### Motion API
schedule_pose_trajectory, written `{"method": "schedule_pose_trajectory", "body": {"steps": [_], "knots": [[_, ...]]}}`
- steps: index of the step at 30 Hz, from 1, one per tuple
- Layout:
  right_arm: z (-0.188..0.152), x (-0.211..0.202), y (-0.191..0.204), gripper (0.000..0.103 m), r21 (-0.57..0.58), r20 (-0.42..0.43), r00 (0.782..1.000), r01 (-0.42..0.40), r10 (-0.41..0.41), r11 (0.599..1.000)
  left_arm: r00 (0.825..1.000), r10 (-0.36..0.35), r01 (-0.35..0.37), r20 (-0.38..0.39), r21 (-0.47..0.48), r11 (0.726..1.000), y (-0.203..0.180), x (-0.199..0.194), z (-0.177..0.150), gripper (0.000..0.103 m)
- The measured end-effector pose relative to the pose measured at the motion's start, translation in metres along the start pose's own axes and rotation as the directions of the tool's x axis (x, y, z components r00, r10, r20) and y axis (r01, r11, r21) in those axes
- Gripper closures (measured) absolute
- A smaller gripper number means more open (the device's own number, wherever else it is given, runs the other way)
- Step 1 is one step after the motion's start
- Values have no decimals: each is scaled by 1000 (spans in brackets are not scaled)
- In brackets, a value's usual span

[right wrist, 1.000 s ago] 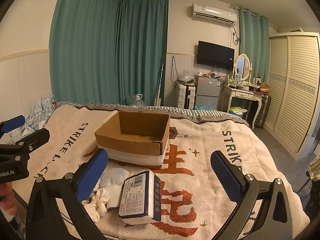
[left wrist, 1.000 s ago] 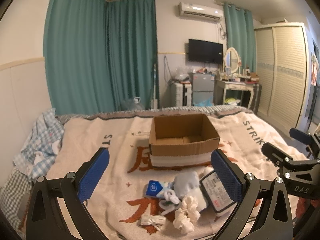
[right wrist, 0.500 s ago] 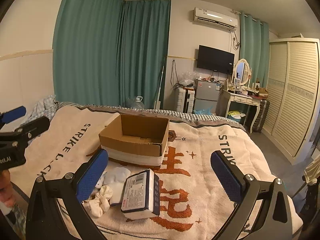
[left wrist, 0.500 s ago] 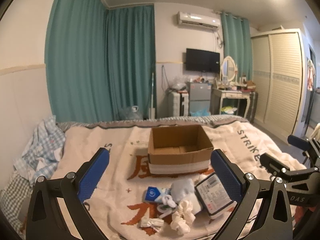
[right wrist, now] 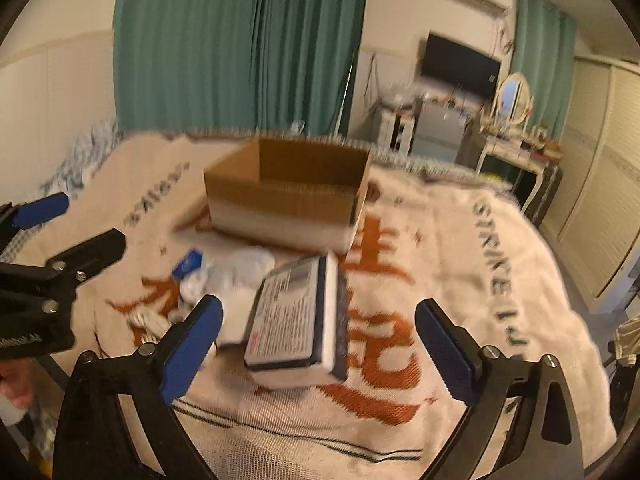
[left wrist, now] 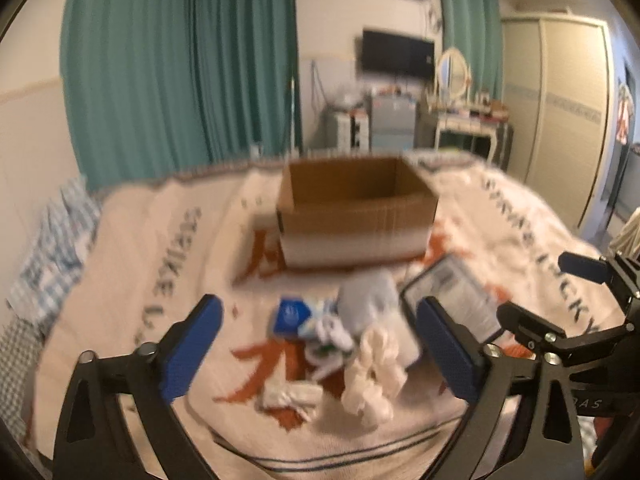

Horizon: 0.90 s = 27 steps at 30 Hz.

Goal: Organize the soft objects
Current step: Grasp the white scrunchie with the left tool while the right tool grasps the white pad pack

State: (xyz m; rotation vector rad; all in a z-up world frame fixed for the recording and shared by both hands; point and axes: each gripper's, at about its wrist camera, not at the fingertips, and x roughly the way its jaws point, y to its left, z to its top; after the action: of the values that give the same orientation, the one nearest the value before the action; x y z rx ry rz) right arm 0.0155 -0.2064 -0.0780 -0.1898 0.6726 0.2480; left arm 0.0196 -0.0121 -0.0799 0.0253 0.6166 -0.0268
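An open cardboard box (left wrist: pixel 354 212) stands on the bed blanket (left wrist: pixel 160 280); it also shows in the right wrist view (right wrist: pixel 288 196). In front of it lies a heap of soft things: a grey-white bundle (left wrist: pixel 370 300), a cream scrunchie (left wrist: pixel 374 376), a small blue packet (left wrist: pixel 292 314) and a wrapped tissue pack (right wrist: pixel 298 316). My left gripper (left wrist: pixel 320 352) is open and empty above the heap. My right gripper (right wrist: pixel 318 352) is open and empty, with the tissue pack between its pads (right wrist: pixel 192 344).
A checked blue cloth (left wrist: pixel 52 240) lies at the bed's left edge. Teal curtains (left wrist: pixel 180 68), a TV (left wrist: pixel 398 54), a dressing table (left wrist: pixel 464 120) and a wardrobe (left wrist: pixel 560 120) stand beyond the bed. The bed's front edge is just below both grippers.
Both grippers have tilted down and moved closer to the heap; the views are motion-blurred. Both stay open, and nothing has been picked up.
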Motion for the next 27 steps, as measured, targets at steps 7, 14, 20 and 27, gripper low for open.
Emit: {"method": "schedule_pose_trajectory", "body": {"steps": [7,14,20,27], "knots": [[-25,64,-3,15,47,-158,987,-26,33,999,984,-28,21,-176,-41,999,-3,46,-37,12],[-34,87,1,33,62,-215,974,-60,72,996,958,-76,74,-278,-19,997,-24,63,-60,24],[-31,82,4,49,51,-206,976,-63,73,997,938,-132,145,-320,17,989,-40,68,-69,48],[-30,71,4,54,53,-190,977,-84,93,995,929,-164,168,-332,-18,986,-34,71,-66,79]]}}
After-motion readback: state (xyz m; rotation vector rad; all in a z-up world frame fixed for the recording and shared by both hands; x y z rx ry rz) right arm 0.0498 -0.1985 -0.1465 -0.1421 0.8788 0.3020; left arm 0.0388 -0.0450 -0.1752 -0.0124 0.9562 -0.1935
